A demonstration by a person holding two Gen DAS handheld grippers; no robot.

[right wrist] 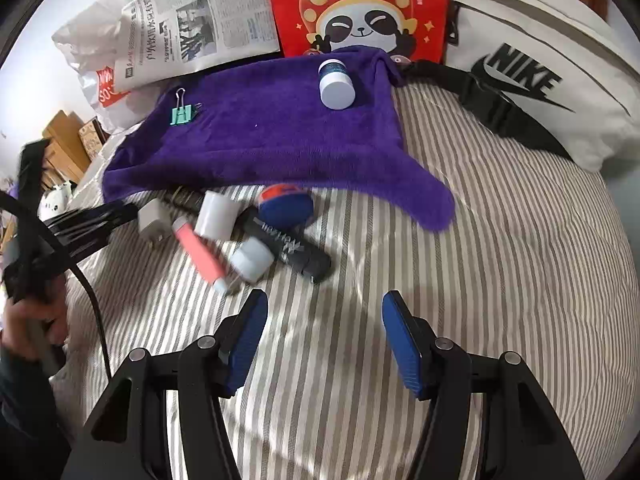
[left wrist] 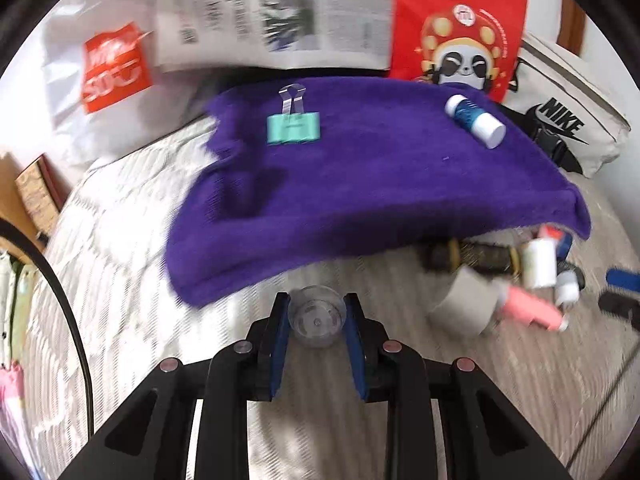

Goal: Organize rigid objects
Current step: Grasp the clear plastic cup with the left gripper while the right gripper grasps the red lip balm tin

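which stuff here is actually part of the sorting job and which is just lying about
Job: clear cup in the left gripper; binder clip and blue bottle on the purple towel; pink tube; black tube.

Lying about: newspaper, red bag, Nike bag.

purple towel (right wrist: 272, 140) is fuzzy plush cloth, totally matt; the bed (right wrist: 500, 280) has a striped woven sheet, soft looking; binder clip (left wrist: 293, 127) is mint painted body with shiny wire handles; the little cup (left wrist: 316, 316) in the left gripper (left wrist: 317, 322) is clear glossy plastic; gripper pads (right wrist: 402, 346) are blue, ribbed, rubbery; red panda bag (right wrist: 356, 4) looks smooth and slightly glossy; newspaper (right wrist: 200, 20) is plain matt paper
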